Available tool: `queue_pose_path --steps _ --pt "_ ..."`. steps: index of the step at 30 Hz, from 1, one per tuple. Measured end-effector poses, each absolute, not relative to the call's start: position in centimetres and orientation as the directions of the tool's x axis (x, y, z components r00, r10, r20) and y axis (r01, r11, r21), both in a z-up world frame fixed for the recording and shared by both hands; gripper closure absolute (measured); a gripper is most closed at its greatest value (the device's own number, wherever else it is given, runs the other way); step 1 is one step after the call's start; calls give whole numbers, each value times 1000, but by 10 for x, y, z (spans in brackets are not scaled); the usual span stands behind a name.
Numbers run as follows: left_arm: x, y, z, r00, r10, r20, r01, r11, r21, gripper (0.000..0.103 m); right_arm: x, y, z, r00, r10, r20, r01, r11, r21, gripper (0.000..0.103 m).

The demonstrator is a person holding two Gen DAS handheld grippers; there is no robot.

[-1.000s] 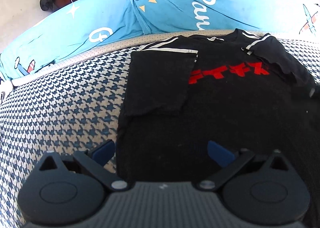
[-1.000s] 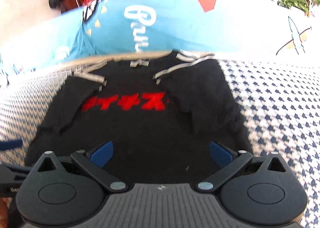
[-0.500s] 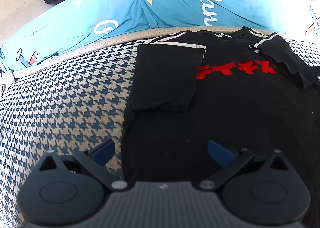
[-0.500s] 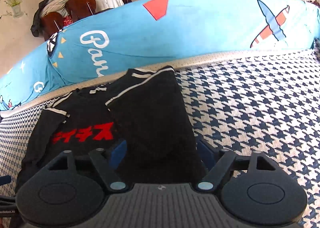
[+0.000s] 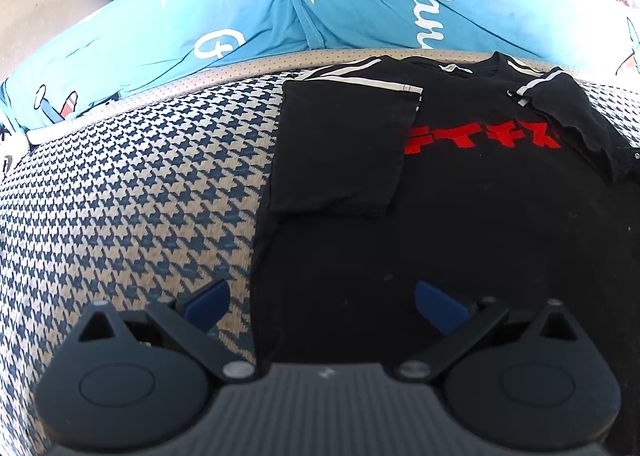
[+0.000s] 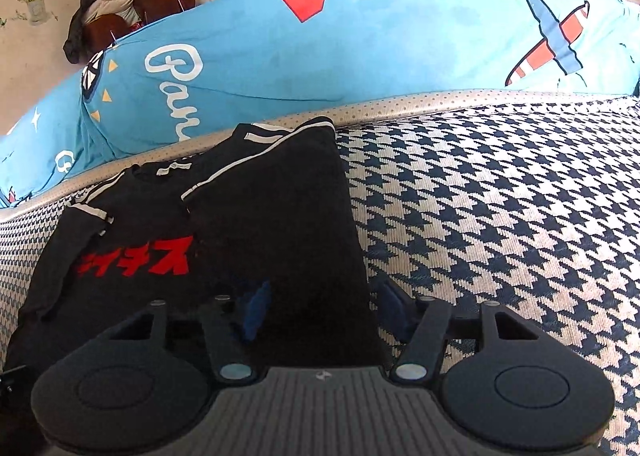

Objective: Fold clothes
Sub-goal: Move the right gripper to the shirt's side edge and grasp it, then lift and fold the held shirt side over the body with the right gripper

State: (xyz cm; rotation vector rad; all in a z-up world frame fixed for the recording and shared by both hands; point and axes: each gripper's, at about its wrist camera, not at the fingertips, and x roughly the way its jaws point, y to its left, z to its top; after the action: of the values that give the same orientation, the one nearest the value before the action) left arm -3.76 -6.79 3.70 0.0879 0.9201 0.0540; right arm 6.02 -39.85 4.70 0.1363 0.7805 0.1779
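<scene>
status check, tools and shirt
Left tool open over hem. Right tool straddling shirt edge, grip unclear. Both sleeves folded in. Nothing blocking.

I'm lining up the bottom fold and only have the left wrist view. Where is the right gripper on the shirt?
Observer: The right gripper is low on the black shirt's right edge. Its jaws straddle that edge with a gap between them.
Operator: Is that side folded in cleanly?
Observer: Yes. The right sleeve lies flat over the body, and the folded outer edge runs straight down to the gripper, against the houndstooth cover.
</scene>
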Motion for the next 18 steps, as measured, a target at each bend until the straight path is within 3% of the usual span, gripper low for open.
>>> queue_pose_path --steps 2,4,7,10,18 --pt "-37 -69 37 602 82 -794 -6 995 98 0 60 -396 45 705 195 -682 -102 979 174 53" --pt "-37 -69 36 600 81 -796 -3 995 99 0 59 -392 45 710 184 -679 -110 982 151 68" --pt "-37 -70 36 601 80 -795 1 995 101 0 58 -388 46 716 176 -676 -117 984 132 81" --pt "-36 -69 35 600 81 -796 -1 995 101 0 57 -388 48 720 173 -671 -112 985 134 86" --pt "-37 -67 35 598 80 -798 -3 995 97 0 53 -385 60 745 176 -643 -110 984 142 87"
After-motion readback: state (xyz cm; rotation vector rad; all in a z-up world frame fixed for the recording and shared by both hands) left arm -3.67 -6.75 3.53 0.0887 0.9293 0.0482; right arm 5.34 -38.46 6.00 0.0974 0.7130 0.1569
